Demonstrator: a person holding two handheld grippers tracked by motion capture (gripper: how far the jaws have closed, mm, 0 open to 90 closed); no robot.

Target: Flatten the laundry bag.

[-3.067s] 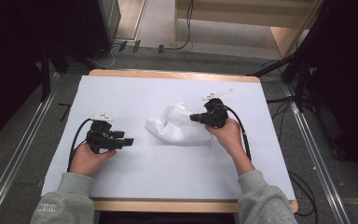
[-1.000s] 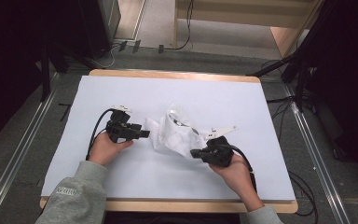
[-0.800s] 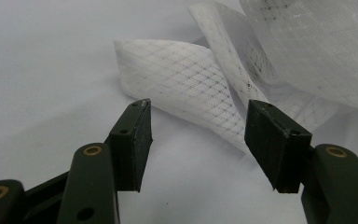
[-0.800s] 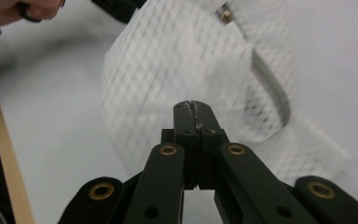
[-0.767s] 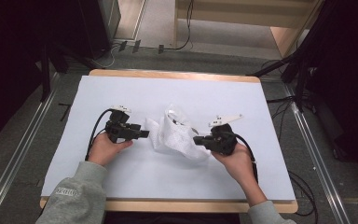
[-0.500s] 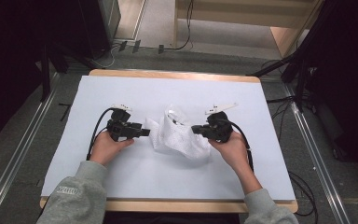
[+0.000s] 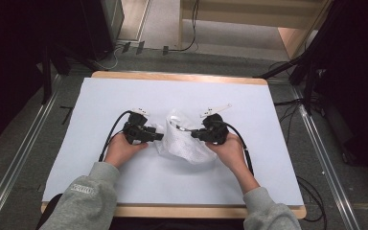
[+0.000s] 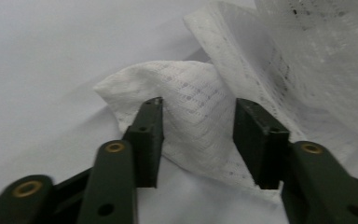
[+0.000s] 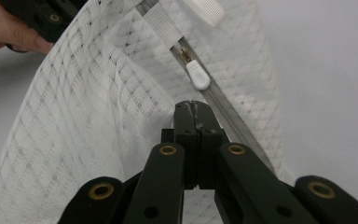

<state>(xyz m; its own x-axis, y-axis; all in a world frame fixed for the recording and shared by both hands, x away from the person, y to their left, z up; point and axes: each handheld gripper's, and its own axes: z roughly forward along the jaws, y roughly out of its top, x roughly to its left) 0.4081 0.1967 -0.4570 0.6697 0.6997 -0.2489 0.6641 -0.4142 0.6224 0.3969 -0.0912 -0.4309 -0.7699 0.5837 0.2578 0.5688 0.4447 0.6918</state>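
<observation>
A white mesh bag (image 7: 182,143) with a zipper lies crumpled at the middle of the table between my two grippers. My left gripper (image 7: 159,137) points right at the bag's left side. Its jaws have just been closing and stand apart around a folded corner of the mesh (image 8: 193,109), without squeezing it (image 8: 198,122). My right gripper (image 7: 194,135) points left and is shut on the mesh (image 9: 98,98) beside the zipper track. The white zipper pull (image 9: 198,76) lies just beyond its tips (image 9: 196,107).
A white sheet (image 7: 124,96) covers the wooden-edged table (image 7: 182,76). Cables trail from both grippers toward the person. The other hand with its gripper (image 9: 42,18) shows beyond the bag in the right gripper view. Dark floor, rails and cables surround the table.
My right gripper has moved away from the person and up along the bag's right side, with the mesh following it. The left gripper has edged toward the bag's left corner.
</observation>
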